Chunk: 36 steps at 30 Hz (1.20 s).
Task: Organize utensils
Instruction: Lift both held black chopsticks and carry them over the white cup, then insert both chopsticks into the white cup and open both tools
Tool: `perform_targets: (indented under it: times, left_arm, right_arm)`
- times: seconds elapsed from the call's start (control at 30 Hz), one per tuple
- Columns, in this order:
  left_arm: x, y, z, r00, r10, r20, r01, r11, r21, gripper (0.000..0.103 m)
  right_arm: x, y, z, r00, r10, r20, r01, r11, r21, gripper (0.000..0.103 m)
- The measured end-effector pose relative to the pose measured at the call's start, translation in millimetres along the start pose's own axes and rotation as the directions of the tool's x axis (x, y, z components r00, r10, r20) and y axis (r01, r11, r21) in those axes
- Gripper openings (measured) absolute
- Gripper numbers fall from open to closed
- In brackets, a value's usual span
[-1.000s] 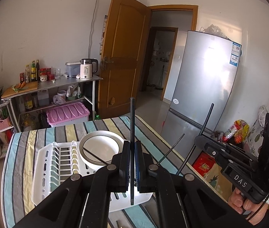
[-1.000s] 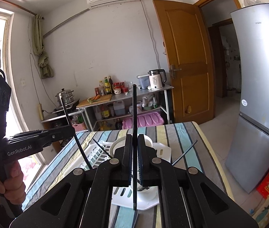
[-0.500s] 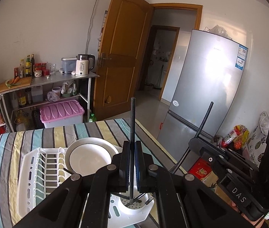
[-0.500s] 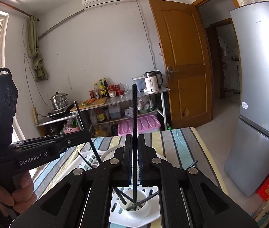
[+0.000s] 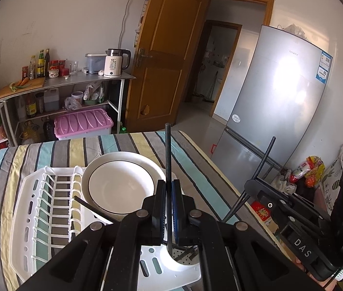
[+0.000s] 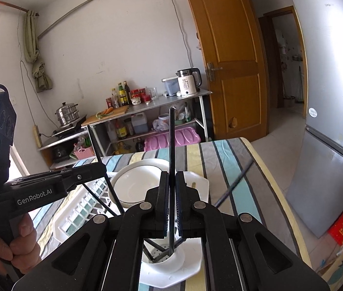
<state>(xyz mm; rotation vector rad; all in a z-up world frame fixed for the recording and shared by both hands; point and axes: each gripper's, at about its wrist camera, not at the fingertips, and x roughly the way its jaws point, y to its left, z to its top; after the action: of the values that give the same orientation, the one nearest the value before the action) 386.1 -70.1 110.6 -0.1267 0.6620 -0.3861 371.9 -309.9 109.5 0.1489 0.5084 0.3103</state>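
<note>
- Left wrist view: left claw (image 5: 169,191) clamped on a black chopstick (image 5: 168,155), tip in the utensil cup (image 5: 183,258) below.
- Right claw (image 6: 170,186) clamped on another chopstick (image 6: 171,140).

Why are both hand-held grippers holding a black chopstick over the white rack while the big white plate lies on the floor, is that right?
Not quite. The white plate isn't on the floor; the left wrist view shows it in the white rack on the striped table. The rest holds: the left hand-held gripper and right hand-held gripper each clamp a black chopstick over the rack.
</note>
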Motion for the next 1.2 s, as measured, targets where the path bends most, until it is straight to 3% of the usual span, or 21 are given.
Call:
perform_targets:
  times: [0.27,0.7,1.2]
  left_arm:
    - [10.9,12.9,-7.2,0.998,0.049,-0.033,-0.049,0.999,-0.009,0.005]
    - [-16.2,10.6,-28.9,0.997,0.074,-0.028,-0.073,0.997,0.021,0.006]
    - [-111.0,2.9,-124.9,0.995,0.095,0.011,-0.095,0.992,0.083,0.006]
  right_arm:
    - [6.9,-15.2,-1.7,0.999,-0.035,-0.035,0.036,0.999,0.027,0.006]
    - [-19.7,-15.8,-11.2,0.997,-0.061,-0.043,0.063,0.997,0.042,0.014]
    - [-91.1,30.3,-77.6,0.998,0.007,-0.064,-0.008,1.0,-0.029,0.014]
